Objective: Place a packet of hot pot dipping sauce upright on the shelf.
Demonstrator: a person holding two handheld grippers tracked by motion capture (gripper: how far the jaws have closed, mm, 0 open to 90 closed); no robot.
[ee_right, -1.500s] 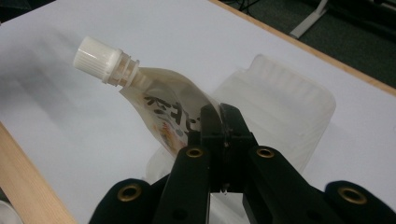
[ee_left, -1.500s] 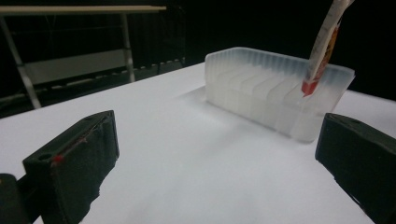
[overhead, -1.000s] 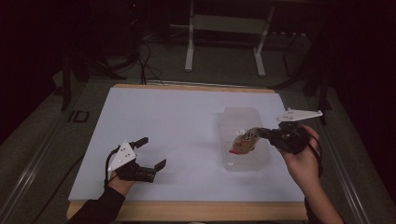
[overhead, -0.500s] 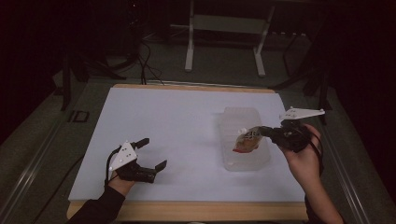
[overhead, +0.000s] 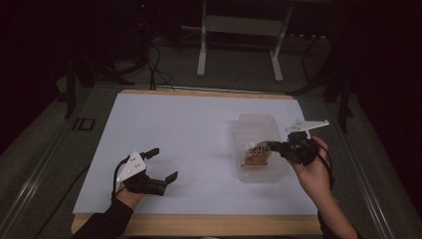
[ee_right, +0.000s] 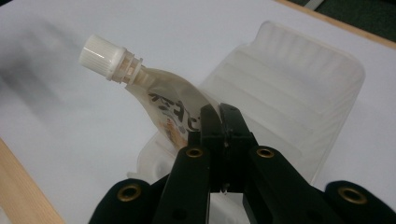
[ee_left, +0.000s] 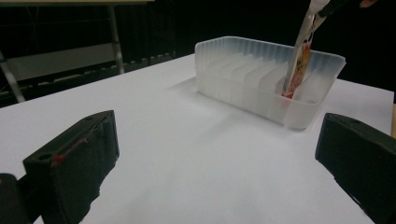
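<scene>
One spouted pouch (ee_right: pixel 173 109), one ribbed clear bin (overhead: pixel 259 130) and two grippers were counted on one table (overhead: pixel 189 134).

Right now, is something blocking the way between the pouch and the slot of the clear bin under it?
Nothing visible. The right gripper holds the pouch, whose lower end already sits between two dividers of the bin.

Two black jaws stand wide apart over the white table (ee_left: pixel 196 168), nothing between them. Beyond them sits a clear ribbed plastic bin (ee_left: pixel 261 88); a spouted pouch (ee_left: pixel 299 60) hangs upright, its bottom inside the bin's right end.
</scene>
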